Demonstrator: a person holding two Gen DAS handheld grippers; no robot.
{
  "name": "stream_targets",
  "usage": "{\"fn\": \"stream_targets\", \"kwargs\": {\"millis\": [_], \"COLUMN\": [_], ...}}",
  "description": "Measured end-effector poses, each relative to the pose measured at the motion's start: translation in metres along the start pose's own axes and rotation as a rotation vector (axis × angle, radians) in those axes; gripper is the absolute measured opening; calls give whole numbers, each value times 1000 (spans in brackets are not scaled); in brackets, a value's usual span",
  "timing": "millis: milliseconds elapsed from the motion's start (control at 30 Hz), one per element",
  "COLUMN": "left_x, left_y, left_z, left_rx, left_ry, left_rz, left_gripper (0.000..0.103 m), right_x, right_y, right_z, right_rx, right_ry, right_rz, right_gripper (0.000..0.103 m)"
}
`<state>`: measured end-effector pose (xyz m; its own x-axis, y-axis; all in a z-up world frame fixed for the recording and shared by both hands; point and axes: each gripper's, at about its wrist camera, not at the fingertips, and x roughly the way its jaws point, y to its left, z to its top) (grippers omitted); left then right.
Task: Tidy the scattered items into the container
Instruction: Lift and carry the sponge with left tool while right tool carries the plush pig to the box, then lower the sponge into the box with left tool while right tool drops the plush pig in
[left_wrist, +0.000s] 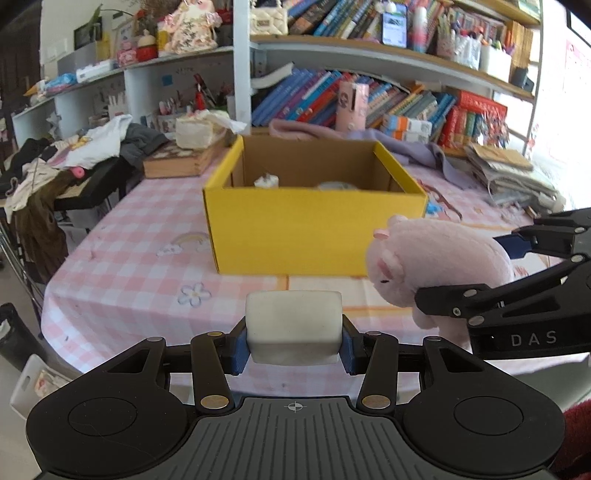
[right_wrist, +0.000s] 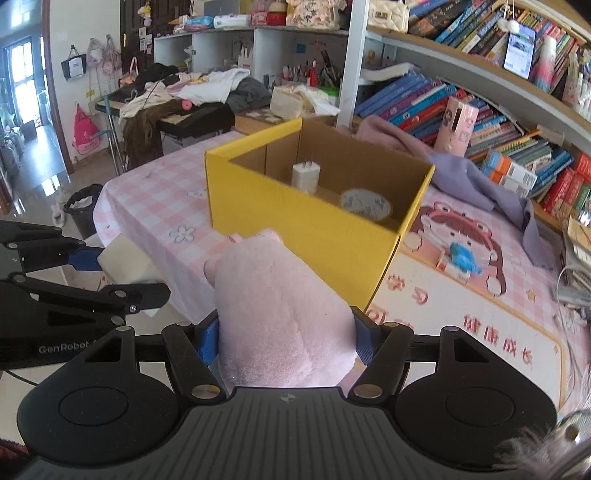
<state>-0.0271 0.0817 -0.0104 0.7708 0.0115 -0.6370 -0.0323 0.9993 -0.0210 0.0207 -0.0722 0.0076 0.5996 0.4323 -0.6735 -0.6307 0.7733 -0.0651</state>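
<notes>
Left gripper jaws clamp a white block, right gripper jaws clamp a pink plush; yellow box sits on desk ahead, frame centre, plush nearer its front wall.

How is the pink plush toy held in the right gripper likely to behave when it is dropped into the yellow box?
The pink plush toy looks soft: it bulges between the right gripper pads. Being fuzzy, it probably won't slip. It should land quietly, without rolling.
</notes>
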Motion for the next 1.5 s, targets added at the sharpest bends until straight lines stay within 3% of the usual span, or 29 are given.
{"fn": "stream_targets", "kwargs": {"millis": [500, 700, 867, 1033, 1200, 1500], "left_x": [28, 57, 93, 132, 166, 194], "left_y": [-10, -13, -14, -16, -19, -18], "left_z": [75, 106, 125, 135, 139, 139], "left_rx": [89, 113, 138, 174, 216, 233], "left_ry": [-124, -137, -104, -21, 66, 154], "left_rz": [4, 11, 12, 12, 5, 2], "left_gripper": [45, 45, 45, 45, 45, 45], "right_x": [22, 53, 89, 137, 188, 246], "right_y": [-44, -68, -85, -99, -103, -106], "right_z": [81, 111, 136, 163, 179, 181], "right_rx": [-1, -19, -69, -99, -143, -185], "right_ry": [-143, -144, -118, -52, 91, 248], "right_rz": [16, 6, 9, 32, 57, 65], "right_gripper": [66, 66, 66, 66, 66, 66]}}
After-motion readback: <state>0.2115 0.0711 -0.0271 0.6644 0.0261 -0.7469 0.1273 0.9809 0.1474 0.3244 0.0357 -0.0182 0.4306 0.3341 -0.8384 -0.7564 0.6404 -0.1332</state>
